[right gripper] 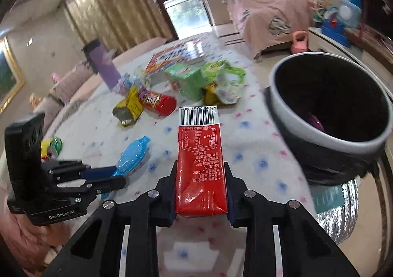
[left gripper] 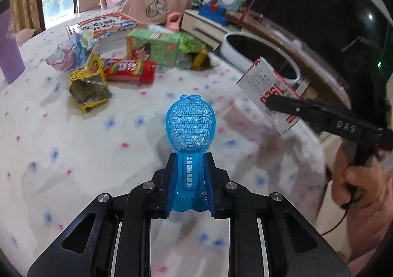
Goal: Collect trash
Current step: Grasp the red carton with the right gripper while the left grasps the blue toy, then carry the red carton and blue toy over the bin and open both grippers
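My left gripper (left gripper: 190, 166) is shut on a blue plastic wrapper (left gripper: 189, 122) and holds it above the flowered tablecloth (left gripper: 73, 154). It also shows in the right wrist view (right gripper: 108, 177) with the wrapper (right gripper: 133, 155). My right gripper (right gripper: 200, 173) is shut on a red and white carton (right gripper: 200, 161), held just left of the white-rimmed trash bin (right gripper: 326, 110). In the left wrist view the carton (left gripper: 267, 90) hangs in front of the bin (left gripper: 260, 56), and the right gripper (left gripper: 272, 102) is shown side-on.
More trash lies at the table's far side: a yellow wrapper (left gripper: 88, 85), a red tube pack (left gripper: 130, 69), a green box (left gripper: 157, 46), crumpled pastel wrappers (left gripper: 71, 51). A book (left gripper: 108, 26) and a purple box (left gripper: 7, 46) stand behind. A can (right gripper: 51, 146) lies left.
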Demonstrator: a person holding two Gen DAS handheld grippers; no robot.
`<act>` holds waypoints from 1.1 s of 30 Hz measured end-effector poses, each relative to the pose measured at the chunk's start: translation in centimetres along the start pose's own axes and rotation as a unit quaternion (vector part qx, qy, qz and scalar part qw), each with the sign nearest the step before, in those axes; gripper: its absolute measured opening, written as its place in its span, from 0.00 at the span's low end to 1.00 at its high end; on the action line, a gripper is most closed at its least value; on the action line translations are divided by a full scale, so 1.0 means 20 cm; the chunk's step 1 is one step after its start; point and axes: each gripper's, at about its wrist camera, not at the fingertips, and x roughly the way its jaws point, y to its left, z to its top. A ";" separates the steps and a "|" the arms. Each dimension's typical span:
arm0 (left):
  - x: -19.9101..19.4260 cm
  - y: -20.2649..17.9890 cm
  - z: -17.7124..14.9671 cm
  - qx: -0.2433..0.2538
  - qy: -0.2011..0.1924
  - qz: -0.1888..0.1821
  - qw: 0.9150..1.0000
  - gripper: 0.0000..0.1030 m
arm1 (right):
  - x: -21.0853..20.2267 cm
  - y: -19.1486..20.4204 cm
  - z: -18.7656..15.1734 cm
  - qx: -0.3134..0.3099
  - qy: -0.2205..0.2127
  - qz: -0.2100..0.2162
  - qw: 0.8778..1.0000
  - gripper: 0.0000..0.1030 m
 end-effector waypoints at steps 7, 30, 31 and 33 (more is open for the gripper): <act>0.00 -0.15 0.08 -0.010 -0.025 -0.025 0.999 0.18 | -0.16 -0.10 0.00 0.028 -0.028 -0.010 0.999 0.29; 0.20 -0.55 0.45 0.053 -0.026 -0.028 0.998 0.18 | -0.35 -0.47 0.12 0.079 -0.073 -0.060 0.992 0.29; 0.21 -0.55 0.46 0.055 -0.025 -0.027 0.998 0.18 | -0.35 -0.49 0.13 0.079 -0.073 -0.064 0.992 0.29; 0.24 -0.57 0.50 0.058 -0.021 -0.024 0.998 0.18 | -0.35 -0.51 0.15 0.078 -0.073 -0.069 0.992 0.29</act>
